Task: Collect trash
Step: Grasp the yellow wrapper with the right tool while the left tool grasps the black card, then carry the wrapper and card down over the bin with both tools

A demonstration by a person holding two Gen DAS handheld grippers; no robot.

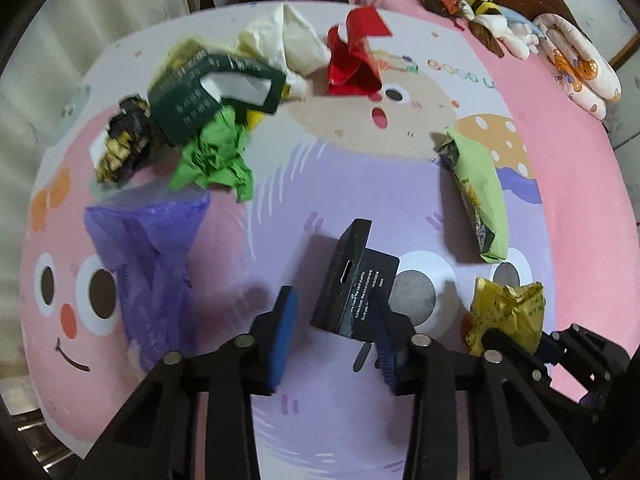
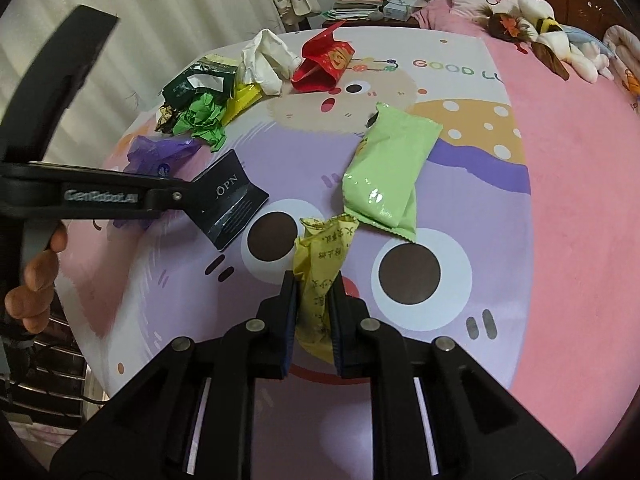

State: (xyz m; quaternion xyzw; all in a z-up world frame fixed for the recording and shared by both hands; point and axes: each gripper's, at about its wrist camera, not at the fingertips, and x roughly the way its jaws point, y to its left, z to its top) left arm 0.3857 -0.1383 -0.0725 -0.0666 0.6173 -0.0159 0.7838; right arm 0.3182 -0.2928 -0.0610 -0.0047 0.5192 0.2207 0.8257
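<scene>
Trash lies scattered on a cartoon-print bedspread point(image 2: 520, 240). My right gripper point(image 2: 314, 304) is shut on a crumpled yellow wrapper point(image 2: 320, 256), which also shows low on the right in the left wrist view, yellow wrapper point(image 1: 508, 312). My left gripper point(image 1: 332, 304) stands open, and a folded black card box point(image 1: 352, 276) rests against its right finger. In the right wrist view the left gripper point(image 2: 192, 192) reaches in from the left to that black card box point(image 2: 232, 204). A light green snack packet point(image 2: 384, 176) lies just beyond the yellow wrapper.
At the far left are a purple plastic bag point(image 1: 148, 248), crumpled green paper point(image 1: 216, 156), a dark green box point(image 1: 208, 92), white tissue point(image 1: 288, 40) and a red packet point(image 1: 356, 56). Plush toys point(image 2: 540, 28) sit at the headboard. A person's hand point(image 2: 36, 276) holds the left gripper.
</scene>
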